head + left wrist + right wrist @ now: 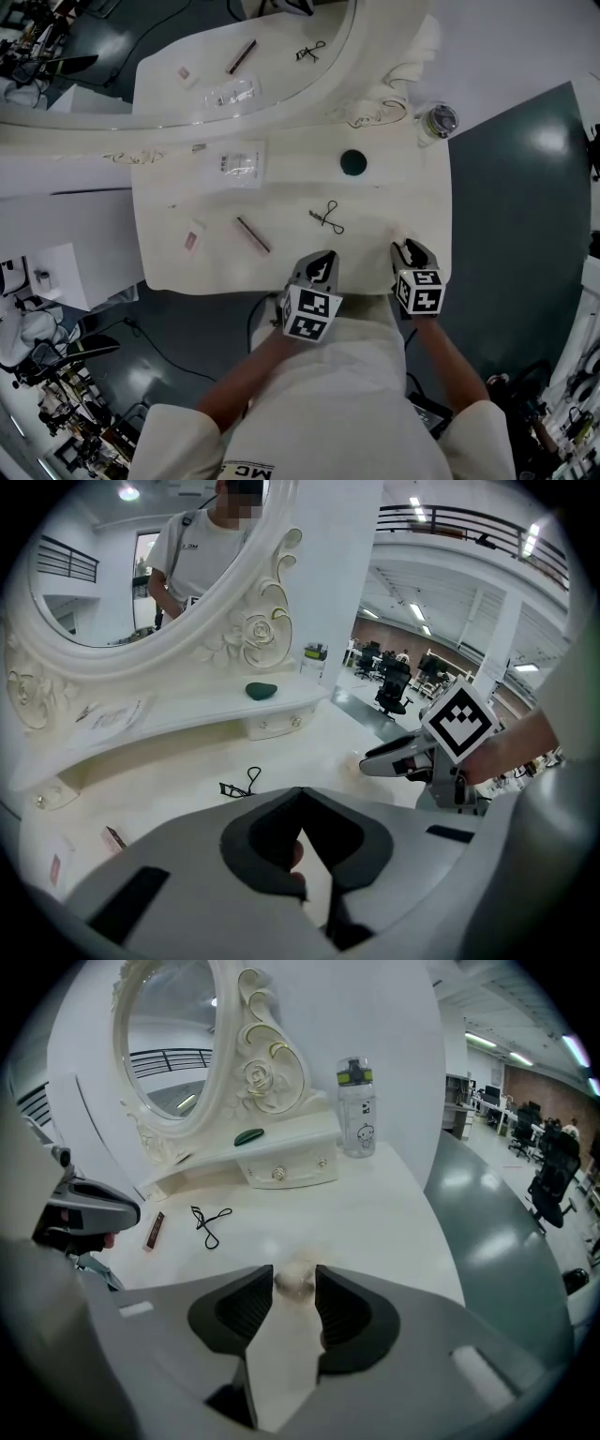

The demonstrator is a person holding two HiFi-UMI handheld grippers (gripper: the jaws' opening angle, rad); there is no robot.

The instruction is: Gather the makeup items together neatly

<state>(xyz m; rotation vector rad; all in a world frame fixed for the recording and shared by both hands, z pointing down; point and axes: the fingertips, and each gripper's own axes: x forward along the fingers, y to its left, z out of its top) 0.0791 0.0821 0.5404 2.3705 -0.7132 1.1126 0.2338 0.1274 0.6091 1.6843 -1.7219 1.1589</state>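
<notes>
On the white vanity table (412, 197) lie a black eyelash curler (326, 217), a brown stick (252, 235), a small pink item (191, 240) and a clear packet (240, 164). A dark green round item (353, 162) rests on the raised shelf. My right gripper (410, 251) is at the table's near right edge, open. A small whitish round item (293, 1279) sits on the table between its fingertips. My left gripper (323, 262) is shut with nothing in it, near the front edge and just below the curler (239, 787).
An ornate oval mirror (187, 56) stands at the back and reflects the items. A clear water bottle (438, 122) with a green lid stands at the back right corner. Dark floor lies beyond the table's right edge. White furniture stands to the left.
</notes>
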